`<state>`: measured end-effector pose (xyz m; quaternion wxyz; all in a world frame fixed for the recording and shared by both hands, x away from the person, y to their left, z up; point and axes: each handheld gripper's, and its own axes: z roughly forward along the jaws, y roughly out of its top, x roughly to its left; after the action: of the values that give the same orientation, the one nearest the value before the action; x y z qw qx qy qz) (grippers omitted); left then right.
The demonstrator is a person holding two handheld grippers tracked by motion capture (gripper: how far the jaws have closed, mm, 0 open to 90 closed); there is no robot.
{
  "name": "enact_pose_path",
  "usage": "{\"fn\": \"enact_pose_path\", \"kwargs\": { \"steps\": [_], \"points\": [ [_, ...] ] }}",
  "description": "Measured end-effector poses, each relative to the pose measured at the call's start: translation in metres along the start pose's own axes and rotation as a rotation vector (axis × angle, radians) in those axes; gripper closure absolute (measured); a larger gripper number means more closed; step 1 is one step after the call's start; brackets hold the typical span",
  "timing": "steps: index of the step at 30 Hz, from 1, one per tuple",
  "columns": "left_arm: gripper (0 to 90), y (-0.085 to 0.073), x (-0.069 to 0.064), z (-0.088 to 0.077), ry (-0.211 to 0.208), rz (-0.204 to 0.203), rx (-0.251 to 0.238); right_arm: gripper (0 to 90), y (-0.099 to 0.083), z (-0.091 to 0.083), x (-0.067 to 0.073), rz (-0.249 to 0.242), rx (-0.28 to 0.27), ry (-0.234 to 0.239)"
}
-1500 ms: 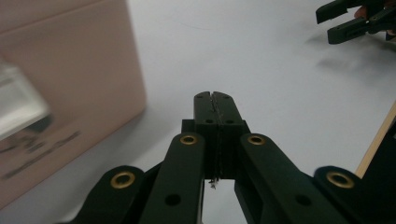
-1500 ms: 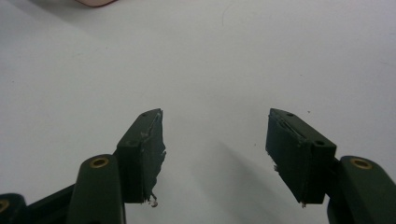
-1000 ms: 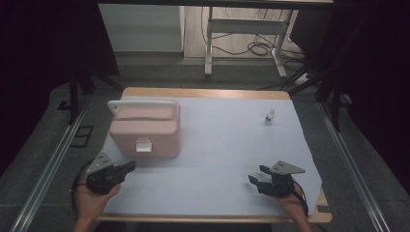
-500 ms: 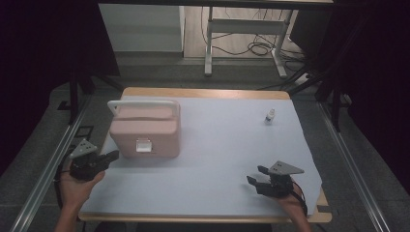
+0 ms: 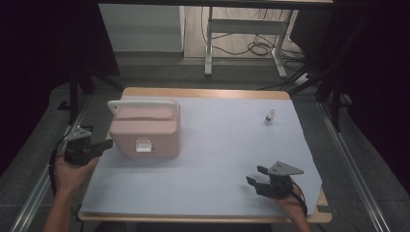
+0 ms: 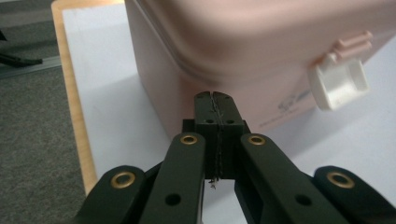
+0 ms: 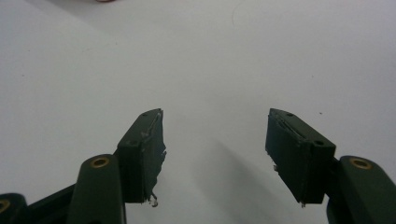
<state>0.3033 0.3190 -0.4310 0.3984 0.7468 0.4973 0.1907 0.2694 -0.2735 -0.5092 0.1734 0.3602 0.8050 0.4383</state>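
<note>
Where pink box (image 6: 261,51) sits, left tool (image 6: 215,97) just beside, closed.

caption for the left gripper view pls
Shut left hand-held gripper pointing at the pink box's side, near its white latch.

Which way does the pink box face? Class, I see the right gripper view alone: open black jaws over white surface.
Observer: In the high view the pink box stands at the table's left, its white latch facing the person.
Operator: Where is the left gripper?
Observer: The left gripper is at the box's left side, near its front corner.
Operator: Open or shut?
Observer: Shut; the left gripper view shows its jaws pressed together, nothing between them.
Operator: Anything else on the table?
Observer: A small bottle stands far right.
</note>
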Motion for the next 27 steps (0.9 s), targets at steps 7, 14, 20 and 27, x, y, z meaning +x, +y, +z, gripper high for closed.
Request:
{"fn": "enact_pose_path", "kwargs": {
  "steps": [7,14,20,27],
  "points": [
    [90.0,0.011,0.022,0.008,0.017,-0.024,0.032,37.4,0.001,0.000,0.000,-0.005,-0.002,-0.001],
    [90.0,0.021,0.039,0.031,0.010,-0.027,0.065,37.5,0.001,0.000,0.000,-0.006,0.003,-0.005],
    [90.0,0.027,0.048,0.057,-0.040,-0.051,0.080,37.4,0.000,0.003,0.000,-0.009,0.015,-0.007],
    [90.0,0.029,0.057,0.076,-0.047,-0.061,0.093,37.5,0.000,0.002,0.001,-0.017,0.010,-0.013]
  ]
}}
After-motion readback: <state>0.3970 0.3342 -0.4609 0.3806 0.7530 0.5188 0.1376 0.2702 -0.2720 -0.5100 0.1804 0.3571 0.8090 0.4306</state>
